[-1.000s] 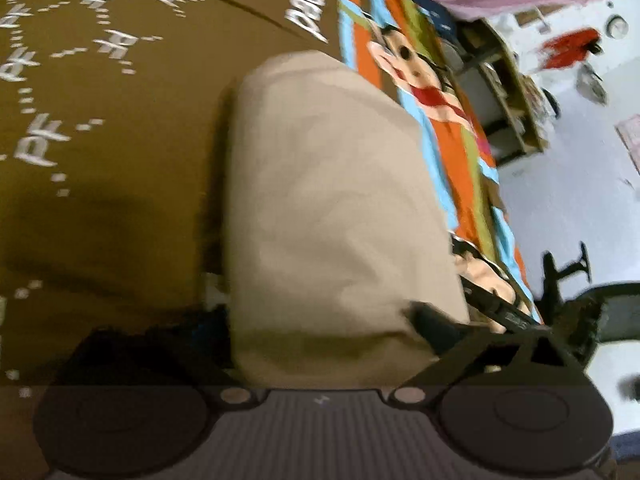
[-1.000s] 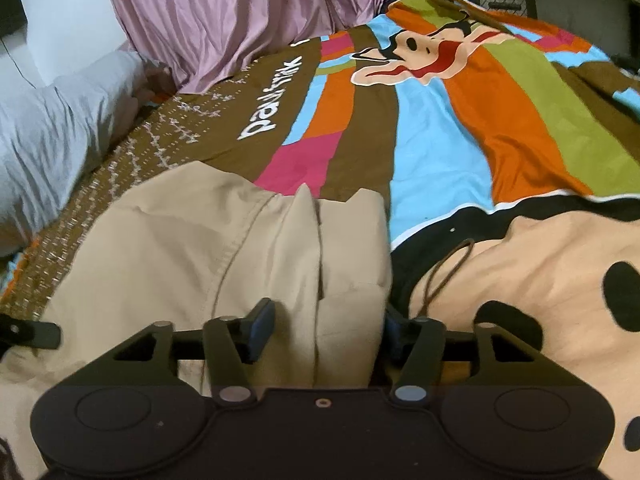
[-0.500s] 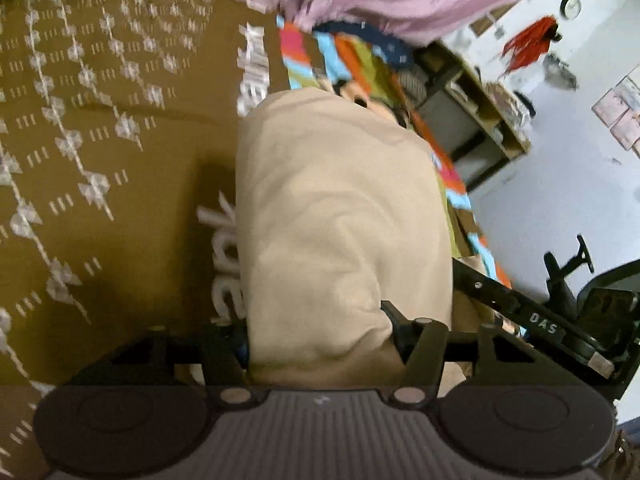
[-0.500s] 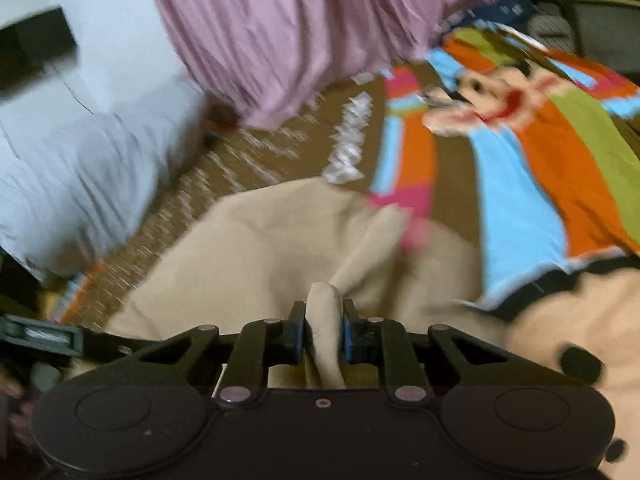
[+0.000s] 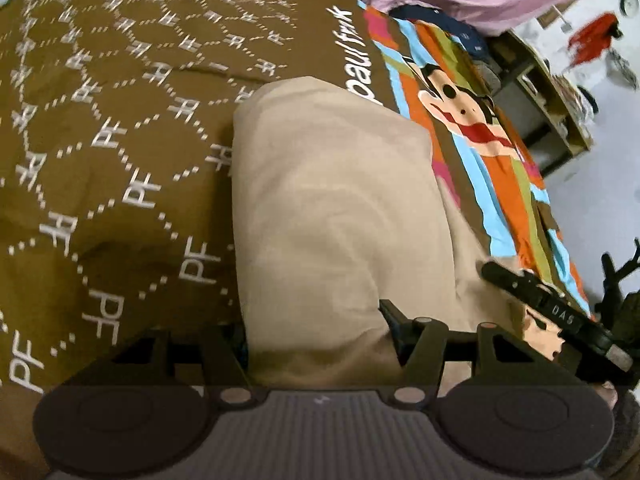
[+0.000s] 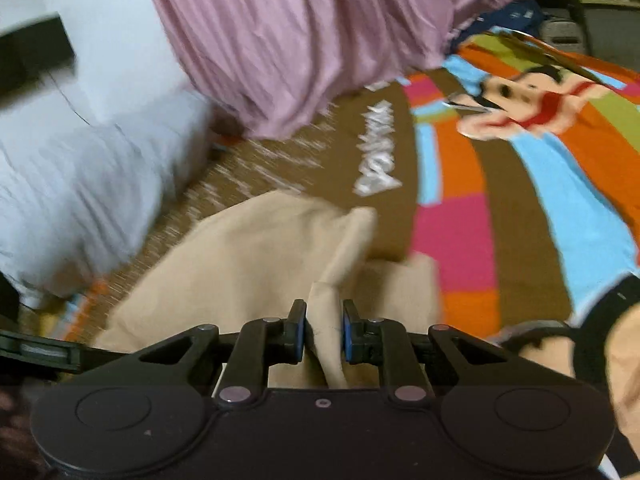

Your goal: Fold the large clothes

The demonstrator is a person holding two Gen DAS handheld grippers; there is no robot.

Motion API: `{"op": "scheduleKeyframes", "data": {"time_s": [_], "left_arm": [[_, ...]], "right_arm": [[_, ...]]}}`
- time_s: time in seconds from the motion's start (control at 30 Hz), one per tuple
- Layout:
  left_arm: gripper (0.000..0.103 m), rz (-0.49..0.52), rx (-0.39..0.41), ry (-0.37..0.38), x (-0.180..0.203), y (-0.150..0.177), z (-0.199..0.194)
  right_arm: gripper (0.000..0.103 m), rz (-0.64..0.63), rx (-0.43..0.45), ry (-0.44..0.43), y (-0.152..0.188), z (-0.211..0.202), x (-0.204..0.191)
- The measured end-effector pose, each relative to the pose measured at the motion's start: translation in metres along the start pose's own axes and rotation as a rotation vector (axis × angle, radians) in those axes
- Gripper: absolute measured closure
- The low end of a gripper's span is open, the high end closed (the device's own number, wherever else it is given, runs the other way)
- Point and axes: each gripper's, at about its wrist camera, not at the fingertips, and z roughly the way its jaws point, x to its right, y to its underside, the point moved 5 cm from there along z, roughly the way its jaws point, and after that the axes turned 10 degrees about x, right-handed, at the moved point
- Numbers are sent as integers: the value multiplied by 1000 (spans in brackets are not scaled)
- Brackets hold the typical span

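Observation:
A beige garment (image 5: 336,216) lies folded on a brown and striped bedspread (image 5: 120,140). In the left wrist view the garment's near end sits between the wide-set fingers of my left gripper (image 5: 316,320), which is open. In the right wrist view my right gripper (image 6: 323,330) is shut on a bunched fold of the beige garment (image 6: 256,248) and holds it up off the bedspread (image 6: 472,216). The right gripper's body (image 5: 552,308) also shows at the right of the left wrist view.
A pink curtain (image 6: 320,32) hangs behind the bed. A white pillow (image 6: 80,184) lies at the left. A wooden shelf (image 5: 548,92) and white floor (image 5: 600,184) are beyond the bed's far side. A cartoon monkey print (image 5: 468,108) marks the bedspread.
My right gripper closed on a fold of the beige garment and has lifted it, swinging left. My left gripper stays open around the garment's end and has shifted slightly.

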Motion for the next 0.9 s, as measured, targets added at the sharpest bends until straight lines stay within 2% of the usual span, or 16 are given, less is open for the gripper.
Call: {"op": "scheduleKeyframes", "data": {"time_s": [0.07, 0.1, 0.17, 0.23, 0.37, 0.4, 0.43, 0.47, 0.5, 0.57, 0.63, 0.73, 0.83, 0.9], "left_arm": [[40, -1, 1, 4, -4, 0, -1], [40, 8, 2, 0, -4, 0, -1], [40, 22, 1, -11, -1, 1, 0], [39, 27, 1, -19, -1, 2, 2], [40, 48, 23, -39, 2, 4, 3], [41, 61, 34, -41, 5, 3, 2], [42, 83, 46, -46, 9, 2, 1], [43, 108, 60, -50, 13, 1, -2], [43, 130, 79, -51, 17, -2, -5], [46, 168, 122, -55, 23, -10, -13], [46, 228, 166, -73, 30, -20, -22], [46, 274, 214, -109, 31, -35, -34], [46, 261, 205, -139, 19, -42, -34], [44, 230, 150, -151, 6, -39, -22]], "right_arm": [[54, -18, -22, 59, 6, 4, 13], [46, -2, -28, 59, 8, 6, 19], [23, 66, -39, 33, 8, 12, 30], [17, 128, -73, 7, 12, 22, 38], [13, 191, -145, -42, 18, 42, 37], [14, 155, -152, -36, 19, 45, 32], [30, 111, -154, -30, 20, 46, 25], [75, 72, -147, -34, 20, 46, 19], [84, 80, -146, -62, 19, 45, 16], [85, 70, -126, -124, 14, 44, 3], [86, -26, -84, -147, 6, 42, -18], [86, -7, -19, -178, -14, 43, -34], [86, 25, 37, -191, -28, 44, -42], [86, 59, 36, -172, -29, 47, -40]]}}
